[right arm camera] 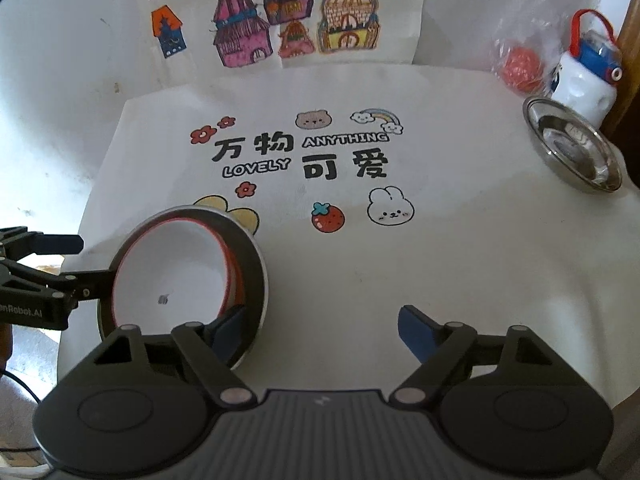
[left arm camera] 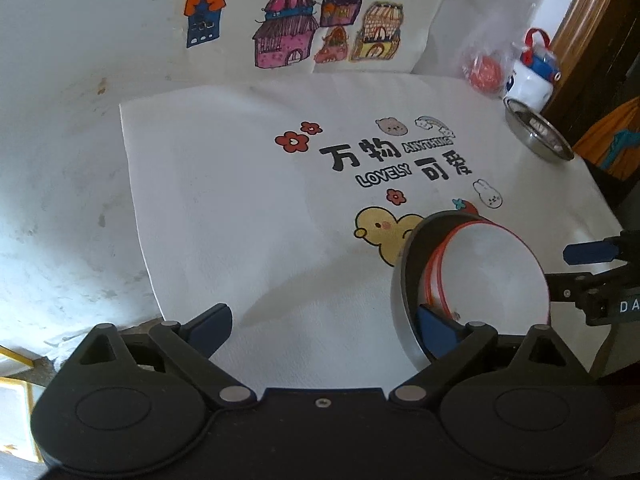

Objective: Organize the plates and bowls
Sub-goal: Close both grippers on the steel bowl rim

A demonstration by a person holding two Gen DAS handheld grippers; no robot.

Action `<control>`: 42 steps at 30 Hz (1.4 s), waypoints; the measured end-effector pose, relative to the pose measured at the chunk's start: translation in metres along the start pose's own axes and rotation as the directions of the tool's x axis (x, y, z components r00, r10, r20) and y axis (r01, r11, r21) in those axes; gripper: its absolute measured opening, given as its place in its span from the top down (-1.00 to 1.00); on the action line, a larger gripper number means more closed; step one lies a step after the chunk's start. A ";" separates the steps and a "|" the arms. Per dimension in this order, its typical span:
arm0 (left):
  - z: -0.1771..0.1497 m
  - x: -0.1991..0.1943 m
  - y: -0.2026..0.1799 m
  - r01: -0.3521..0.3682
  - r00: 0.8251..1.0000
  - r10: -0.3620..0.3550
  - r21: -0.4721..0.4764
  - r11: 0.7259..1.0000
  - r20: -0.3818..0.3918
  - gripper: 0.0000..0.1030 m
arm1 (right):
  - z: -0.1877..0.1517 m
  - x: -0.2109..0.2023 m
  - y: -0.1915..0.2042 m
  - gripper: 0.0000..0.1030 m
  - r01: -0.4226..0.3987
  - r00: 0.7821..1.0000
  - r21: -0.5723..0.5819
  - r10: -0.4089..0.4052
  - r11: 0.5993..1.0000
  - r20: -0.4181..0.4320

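A white bowl (left arm camera: 492, 276) (right arm camera: 172, 276) with a red rim sits nested in a wider dark dish (left arm camera: 412, 264) (right arm camera: 252, 264) with a silvery outer wall, on the printed tablecloth. My left gripper (left arm camera: 324, 332) (right arm camera: 76, 262) is open at the stack's left side, its right finger (left arm camera: 434, 328) over the dish's rim. My right gripper (right arm camera: 323, 332) (left arm camera: 576, 270) is open at the stack's right side, its left finger (right arm camera: 230, 330) at the rim. Whether either finger touches the dish I cannot tell. A steel bowl (left arm camera: 536, 132) (right arm camera: 572, 148) stands apart at the far right edge.
A white and blue bottle with a red strap (right arm camera: 588, 76) (left arm camera: 532, 76) and a plastic bag holding something red (right arm camera: 520, 64) stand at the back right. Children's drawings (right arm camera: 280, 28) hang on the wall behind. The table edge (right arm camera: 80, 220) runs close on the left.
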State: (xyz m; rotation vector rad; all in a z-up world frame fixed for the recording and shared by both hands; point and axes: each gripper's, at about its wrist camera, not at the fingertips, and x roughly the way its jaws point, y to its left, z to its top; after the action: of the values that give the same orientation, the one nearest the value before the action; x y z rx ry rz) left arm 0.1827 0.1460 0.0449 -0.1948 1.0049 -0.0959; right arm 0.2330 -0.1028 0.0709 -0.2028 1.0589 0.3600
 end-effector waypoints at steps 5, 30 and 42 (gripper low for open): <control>0.007 0.007 -0.004 -0.003 0.999 0.006 0.047 0.999 -0.052 -0.89 | 0.002 0.008 -0.006 -0.66 -0.029 0.997 0.028 0.031 0.999 -0.065; 0.025 0.016 -0.021 -0.067 0.991 0.088 0.193 0.979 -0.103 -0.87 | 0.002 0.027 -0.021 -0.51 -0.099 0.972 0.233 0.144 0.967 -0.186; 0.030 0.019 -0.019 -0.042 0.989 0.067 0.185 0.982 -0.131 -0.80 | 0.002 0.031 -0.020 -0.32 -0.124 0.965 0.282 0.181 0.951 -0.189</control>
State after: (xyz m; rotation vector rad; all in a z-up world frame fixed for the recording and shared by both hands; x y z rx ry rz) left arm 0.2181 0.1277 0.0487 0.0070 1.1312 -0.1523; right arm 0.2553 -0.1145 0.0444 0.0874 1.3277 0.3352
